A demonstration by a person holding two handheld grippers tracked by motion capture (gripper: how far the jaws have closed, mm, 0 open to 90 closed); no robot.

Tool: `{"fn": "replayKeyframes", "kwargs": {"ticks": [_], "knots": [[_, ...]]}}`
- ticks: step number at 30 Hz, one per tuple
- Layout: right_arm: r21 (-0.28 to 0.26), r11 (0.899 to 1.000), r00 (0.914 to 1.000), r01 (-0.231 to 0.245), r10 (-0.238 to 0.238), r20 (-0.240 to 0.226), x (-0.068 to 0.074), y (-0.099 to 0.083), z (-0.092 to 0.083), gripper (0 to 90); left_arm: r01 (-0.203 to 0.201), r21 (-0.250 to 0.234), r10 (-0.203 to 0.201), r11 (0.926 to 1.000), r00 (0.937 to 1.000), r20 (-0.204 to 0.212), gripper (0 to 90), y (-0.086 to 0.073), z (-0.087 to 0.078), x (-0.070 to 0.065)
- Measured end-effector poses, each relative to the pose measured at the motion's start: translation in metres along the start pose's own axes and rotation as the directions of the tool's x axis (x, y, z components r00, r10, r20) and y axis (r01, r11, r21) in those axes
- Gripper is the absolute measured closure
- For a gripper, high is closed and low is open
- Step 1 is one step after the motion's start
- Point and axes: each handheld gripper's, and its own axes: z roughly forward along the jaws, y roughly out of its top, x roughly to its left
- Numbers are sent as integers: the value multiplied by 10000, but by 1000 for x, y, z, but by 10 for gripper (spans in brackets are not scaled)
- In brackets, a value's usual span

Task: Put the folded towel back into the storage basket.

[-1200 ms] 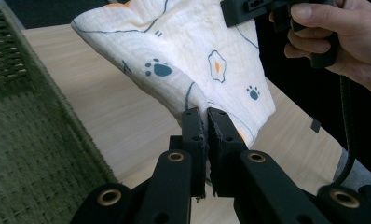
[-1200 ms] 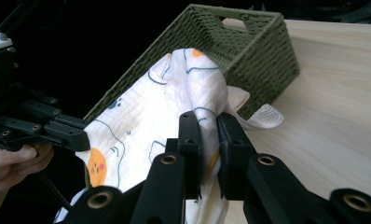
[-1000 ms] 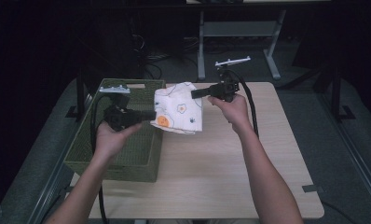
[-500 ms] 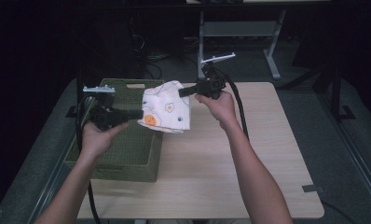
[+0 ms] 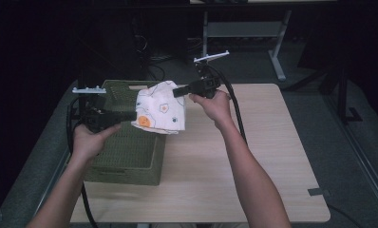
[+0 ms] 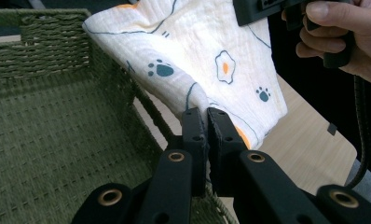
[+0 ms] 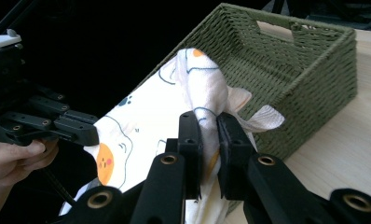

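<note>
Green woven basket at bench left edge, overhanging slightly. Grey metal frame on floor behind bench, cables beside it.

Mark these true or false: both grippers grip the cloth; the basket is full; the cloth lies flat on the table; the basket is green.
1. Both the left gripper and the right gripper grip the cloth: true.
2. The basket is full: false, its woven floor is bare.
3. The cloth lies flat on the table: false, it hangs in the air between the grippers, at the basket's rim.
4. The basket is green: true.
</note>
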Motion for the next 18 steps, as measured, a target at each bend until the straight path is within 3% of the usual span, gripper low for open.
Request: {"fn": "replayKeyframes", "kwargs": {"ticks": [18], "knots": [[147, 9999, 10000, -9, 11, -90, 8, 8, 26, 810, 220, -43, -221, 9997, 9995, -212, 868, -6, -17, 19]]}}
